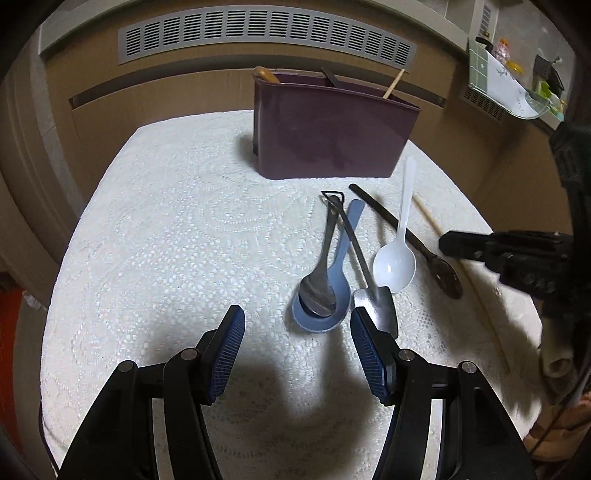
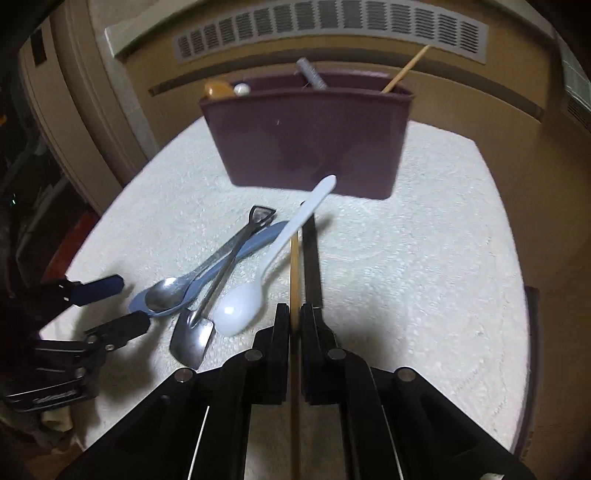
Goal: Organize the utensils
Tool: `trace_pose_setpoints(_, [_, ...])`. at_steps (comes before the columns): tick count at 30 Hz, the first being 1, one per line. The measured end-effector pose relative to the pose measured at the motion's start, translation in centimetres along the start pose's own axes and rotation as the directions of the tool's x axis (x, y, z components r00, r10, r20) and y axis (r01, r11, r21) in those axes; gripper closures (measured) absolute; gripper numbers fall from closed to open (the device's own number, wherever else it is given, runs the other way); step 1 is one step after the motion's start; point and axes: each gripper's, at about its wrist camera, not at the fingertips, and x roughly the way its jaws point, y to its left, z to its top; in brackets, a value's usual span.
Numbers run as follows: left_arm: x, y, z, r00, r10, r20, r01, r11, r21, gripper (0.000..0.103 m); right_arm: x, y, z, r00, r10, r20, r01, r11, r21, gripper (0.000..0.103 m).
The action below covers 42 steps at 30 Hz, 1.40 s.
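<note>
My right gripper (image 2: 294, 314) is shut on a thin wooden chopstick (image 2: 294, 266), which runs straight between its fingers just above the white lace cloth. A dark wooden spoon (image 2: 311, 258) lies beside it. A white plastic spoon (image 2: 243, 302), a metal spoon (image 1: 321, 280) stacked in a blue spoon (image 1: 321, 323), and a small metal spatula (image 1: 382, 306) lie in a row. My left gripper (image 1: 297, 317) hangs open over the cloth, with its right fingertip by the spatula blade and nothing held. The purple utensil holder (image 1: 332, 140) stands behind and holds several handles.
The round table (image 1: 166, 221) ends close on all sides, with a brown wall panel and a grey vent grille (image 1: 266, 33) behind it. A glass shelf (image 1: 517, 99) with small items is at the far right. My right gripper (image 1: 454, 243) reaches in from the right.
</note>
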Motion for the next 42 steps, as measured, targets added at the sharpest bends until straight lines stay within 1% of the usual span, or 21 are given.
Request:
trace_pose_setpoints(3, [0.3,-0.5,-0.1,1.000,-0.011,-0.005,0.011,1.000,0.018,0.043,-1.2,-0.4,-0.2,1.000,0.013,0.021,-0.013,1.000,0.010,0.098])
trace_pose_setpoints(7, [1.8,-0.4,0.4,0.999,-0.006,-0.032,0.006,1.000,-0.022,0.043,-1.1,-0.2,-0.1,0.999,0.024,0.028,-0.024,1.000,0.016,0.098])
trace_pose_setpoints(8, [2.3,-0.5,0.5,0.999,0.009,-0.036,-0.010,0.999,-0.032,0.044,-1.0,-0.2,-0.1,0.999,0.029,0.029,-0.030,0.999,0.020,0.098])
trace_pose_setpoints(9, [2.3,-0.5,0.7,0.999,0.019,-0.028,-0.020,0.999,-0.034,0.050,-0.9,-0.1,0.0,0.999,0.034,0.028,-0.035,0.999,0.023,0.098])
trace_pose_setpoints(11, [2.1,-0.4,1.0,1.000,0.014,-0.017,-0.015,0.999,-0.049,0.064,-1.0,-0.2,0.1,0.999,0.035,0.035,-0.036,0.999,0.025,0.098])
trace_pose_setpoints(13, [1.1,-0.2,1.5,1.000,0.017,0.008,-0.017,0.998,-0.062,0.064,-1.3,-0.2,0.2,0.998,0.043,0.047,-0.044,0.999,0.030,0.098])
trace_pose_setpoints(17, [-1.8,0.1,2.6,0.995,0.043,0.088,-0.038,0.998,-0.060,0.065,-2.4,-0.2,0.3,0.996,0.048,0.078,-0.050,0.998,0.030,0.098])
trace_pose_setpoints(19, [-3.4,0.2,3.4,0.990,0.050,0.133,-0.043,0.997,-0.058,0.067,-3.1,-0.1,0.5,0.994,0.048,0.098,-0.051,0.998,0.030,0.098])
trace_pose_setpoints(22, [-5.8,-0.1,4.6,0.977,0.061,0.204,-0.054,0.998,-0.042,0.069,-4.2,0.1,0.9,0.991,0.048,0.128,-0.052,0.998,0.025,0.098])
trace_pose_setpoints(25, [-7.4,-0.6,5.6,0.966,0.057,0.251,-0.054,0.998,-0.019,0.071,-5.5,0.3,1.5,0.985,0.045,0.165,-0.048,0.999,0.016,0.098])
trace_pose_setpoints(28, [-8.5,-1.1,6.4,0.958,0.054,0.282,-0.056,0.998,0.002,0.074,-6.6,0.3,2.1,0.980,0.040,0.195,-0.043,0.999,0.012,0.098])
trace_pose_setpoints(30, [-8.8,-1.3,6.7,0.956,0.055,0.290,-0.061,0.998,0.012,0.081,-7.1,0.3,2.3,0.977,0.037,0.209,-0.040,0.999,0.009,0.098])
trace_pose_setpoints(33, [-8.6,-1.4,6.9,0.958,0.048,0.282,-0.053,0.999,0.011,0.081,-7.4,0.4,2.4,0.975,0.036,0.218,-0.038,0.999,0.005,0.098])
trace_pose_setpoints(36, [-7.8,-1.2,6.8,0.967,0.049,0.251,-0.054,0.999,0.011,0.081,-7.3,0.2,2.2,0.976,0.035,0.213,-0.037,0.999,0.005,0.098])
trace_pose_setpoints(40, [-6.3,-0.9,6.7,0.980,0.035,0.196,-0.036,0.999,-0.001,0.081,-6.9,0.1,2.1,0.979,0.035,0.200,-0.038,0.999,0.012,0.098])
trace_pose_setpoints(42, [-5.5,-0.6,6.8,0.983,0.036,0.179,-0.034,0.999,-0.016,0.081,-6.7,0.1,2.1,0.980,0.037,0.198,-0.041,0.999,0.013,0.098])
